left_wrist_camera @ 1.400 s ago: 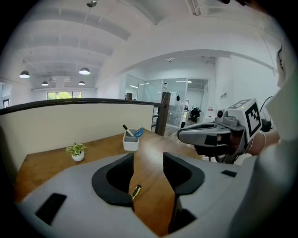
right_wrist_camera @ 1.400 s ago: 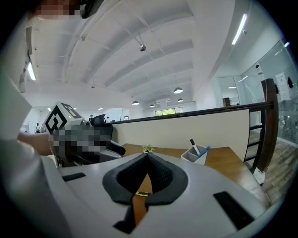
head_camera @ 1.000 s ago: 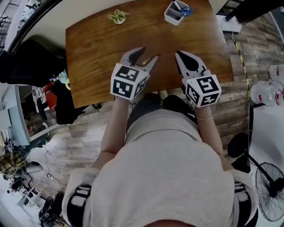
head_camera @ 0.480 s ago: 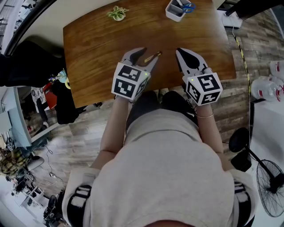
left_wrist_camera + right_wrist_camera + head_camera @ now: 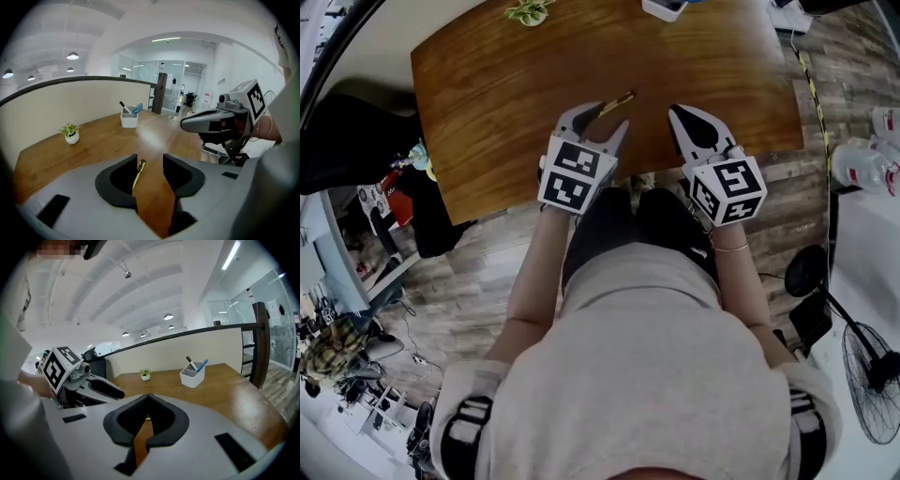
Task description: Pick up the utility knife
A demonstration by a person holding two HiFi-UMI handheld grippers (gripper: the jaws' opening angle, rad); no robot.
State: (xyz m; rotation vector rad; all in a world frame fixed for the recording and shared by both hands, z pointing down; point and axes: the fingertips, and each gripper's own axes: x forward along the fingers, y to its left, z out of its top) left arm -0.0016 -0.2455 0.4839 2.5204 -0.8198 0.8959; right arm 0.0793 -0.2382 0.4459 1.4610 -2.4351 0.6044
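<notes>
Utility knife (image 5: 619, 99), where is it?
– Upper centre, flat on the table (image 5: 487, 94), between the left gripper's (image 5: 150, 160) parted jaws, which have just been closing slightly without touching it. Right gripper (image 5: 148, 398) clenched, empty
– How will it handle?
– Probably light, stiff, slim: pinch it mid-handle

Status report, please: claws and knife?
Left gripper open, jaws just closing. Right gripper shut, empty. Utility knife ahead between left jaws, ungripped. Nothing obstructing.

table (image 5: 487, 94): brown wood grain | utility knife (image 5: 139, 168): yellow, black | pen holder (image 5: 129, 121): white | plant (image 5: 70, 128): green
</notes>
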